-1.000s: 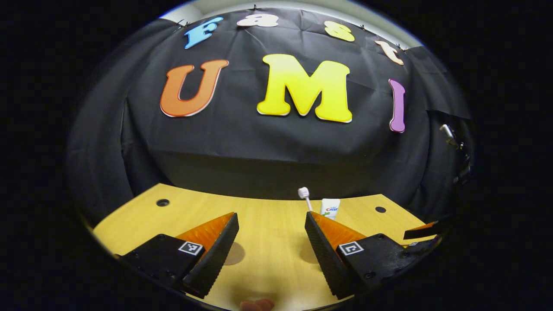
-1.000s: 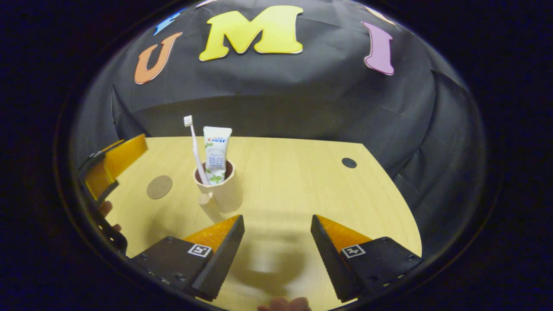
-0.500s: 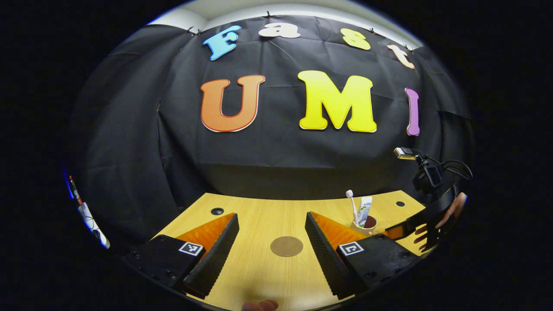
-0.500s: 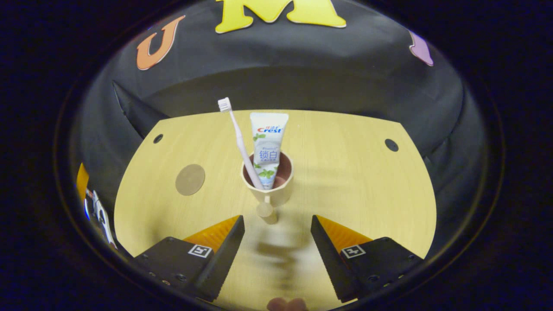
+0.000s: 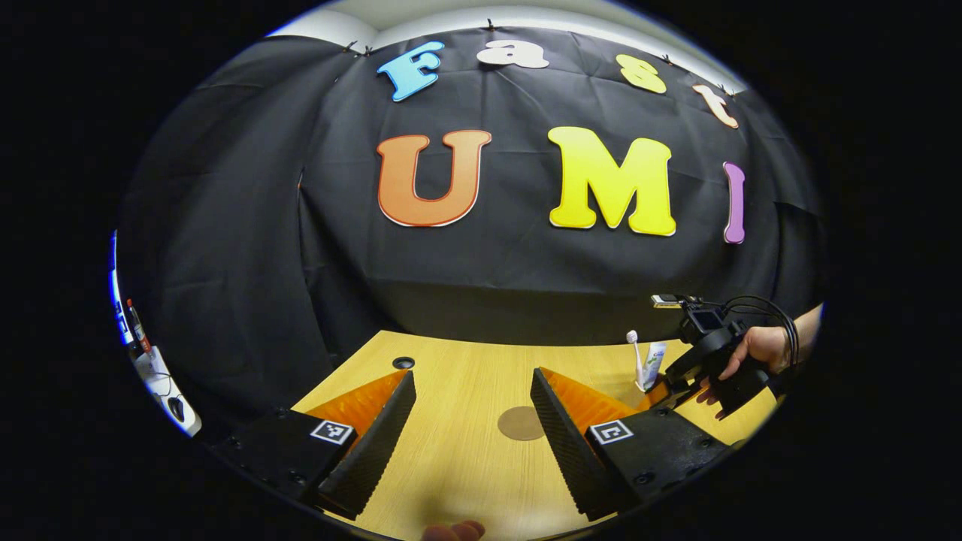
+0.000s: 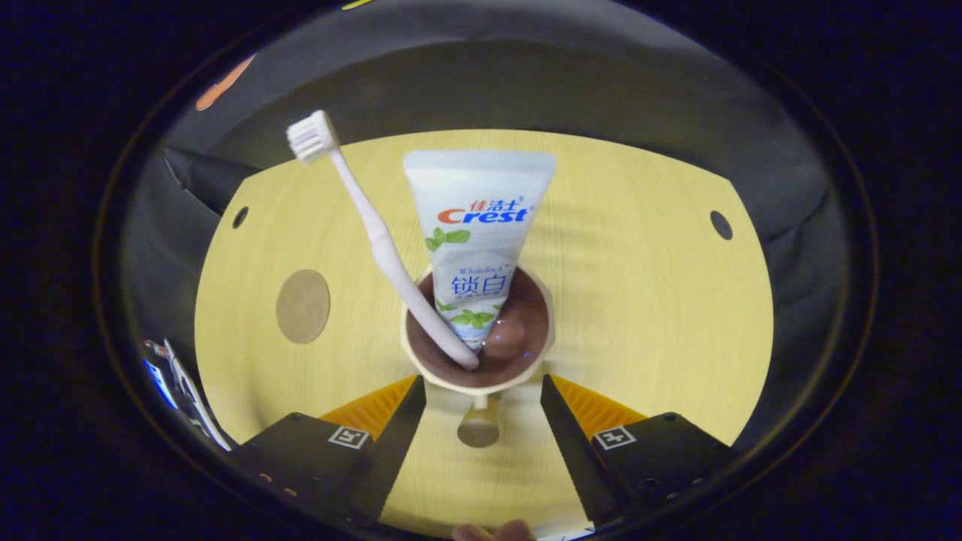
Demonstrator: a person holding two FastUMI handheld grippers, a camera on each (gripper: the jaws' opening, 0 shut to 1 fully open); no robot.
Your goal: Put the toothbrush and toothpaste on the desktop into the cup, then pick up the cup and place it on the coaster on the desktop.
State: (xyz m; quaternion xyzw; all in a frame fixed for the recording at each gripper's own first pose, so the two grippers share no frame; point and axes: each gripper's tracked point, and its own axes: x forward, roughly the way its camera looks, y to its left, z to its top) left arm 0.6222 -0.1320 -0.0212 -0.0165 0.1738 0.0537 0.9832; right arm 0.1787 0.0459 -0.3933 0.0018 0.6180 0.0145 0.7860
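Right gripper view: right gripper (image 6: 482, 391) jaws spread, flanking the cup (image 6: 479, 342) handle, no contact visible. Cup holds toothbrush (image 6: 366, 225) and toothpaste (image 6: 476, 225), mid-desk (image 6: 646, 300). Coaster (image 6: 302, 306) lies toward the left edge. Left gripper (image 5: 472, 398) jaws spread, empty.

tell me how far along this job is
Done: the toothbrush and toothpaste stand in the cup. In hand: the right gripper is open, with the cup's handle between its fingers, not yet gripped. Left: grip the cup, lift it and set it on the coaster, which lies bare to the cup's left. The left gripper is open.
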